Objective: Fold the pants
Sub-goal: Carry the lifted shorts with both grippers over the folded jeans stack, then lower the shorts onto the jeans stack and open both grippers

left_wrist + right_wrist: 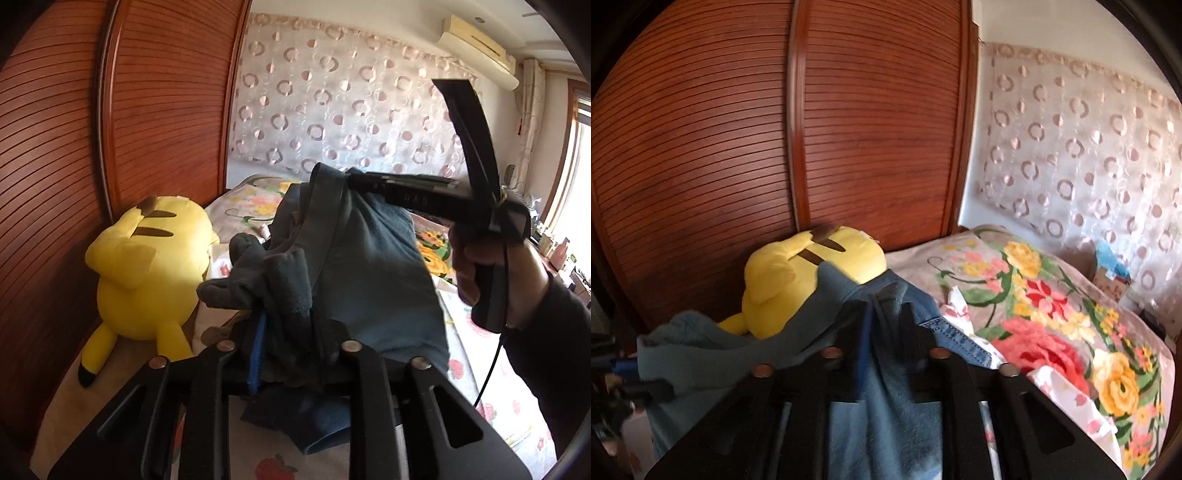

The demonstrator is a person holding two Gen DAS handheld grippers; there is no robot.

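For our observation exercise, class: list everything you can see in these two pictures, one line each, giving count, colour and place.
pants: one, blue, lifted over the bed, gripped by both tongs
plush: one, yellow, on bed by wardrobe
bed: one, floral cover, below
wardrobe: one, red-brown slatted doors, behind plush
curtain: one, white with rings, far wall
air conditioner: one, cream, high on wall
window: one, bright, right edge
left tongs: black, shut on pants
right tongs: black, shut on pants

To my left the yellow plush toy (144, 273) lies against the slatted wardrobe doors (147, 110), closing that side. Ahead, the pants (354, 258) hang between my grippers. Rightward, the floral blanket (1052, 317) spreads low, with open air above it up to the curtain (1089, 147).
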